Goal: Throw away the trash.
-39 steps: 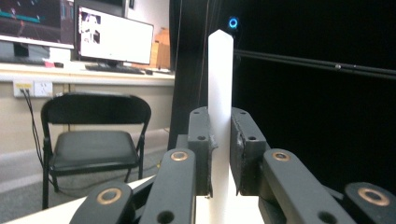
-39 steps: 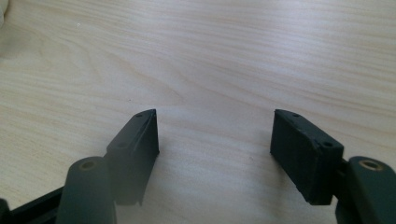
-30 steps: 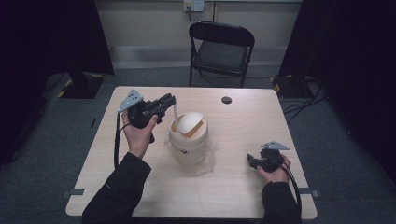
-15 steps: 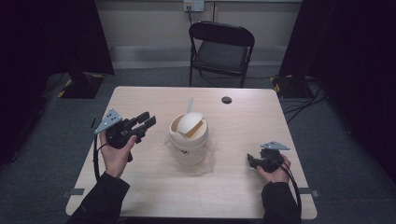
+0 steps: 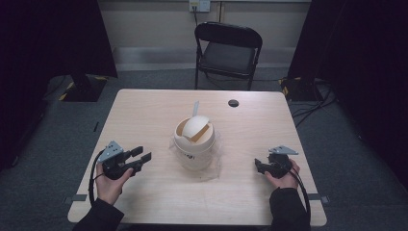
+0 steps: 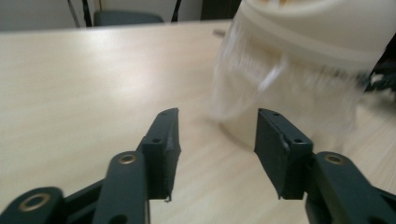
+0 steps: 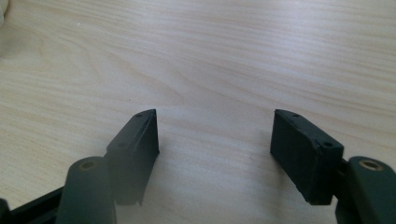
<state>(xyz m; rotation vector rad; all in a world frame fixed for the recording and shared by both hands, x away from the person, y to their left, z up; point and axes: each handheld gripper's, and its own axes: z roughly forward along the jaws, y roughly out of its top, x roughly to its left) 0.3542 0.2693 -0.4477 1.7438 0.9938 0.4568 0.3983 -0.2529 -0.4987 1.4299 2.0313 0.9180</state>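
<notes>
A small cream bin (image 5: 194, 144) with a tilted swing lid stands at the middle of the table, a clear plastic liner hanging round its sides. My left gripper (image 5: 143, 155) rests low at the front left, open and empty, its jaws pointing at the bin. In the left gripper view the bin (image 6: 299, 70) looms blurred just beyond the open gripper (image 6: 217, 135). My right gripper (image 5: 258, 165) lies at the front right, held by a hand, its jaws pointing left toward the bin. The right gripper (image 7: 215, 135) stands wide open over bare wood.
The light wooden table (image 5: 144, 115) has a round black cable hole (image 5: 233, 103) near its far edge. A black folding chair (image 5: 228, 53) stands behind the table. Dark curtains hang at both sides, and cables lie on the floor at the right.
My left gripper has drawn back from the bin's lid, moving left and toward the front edge, and now sits low by the table. The right gripper has not moved.
</notes>
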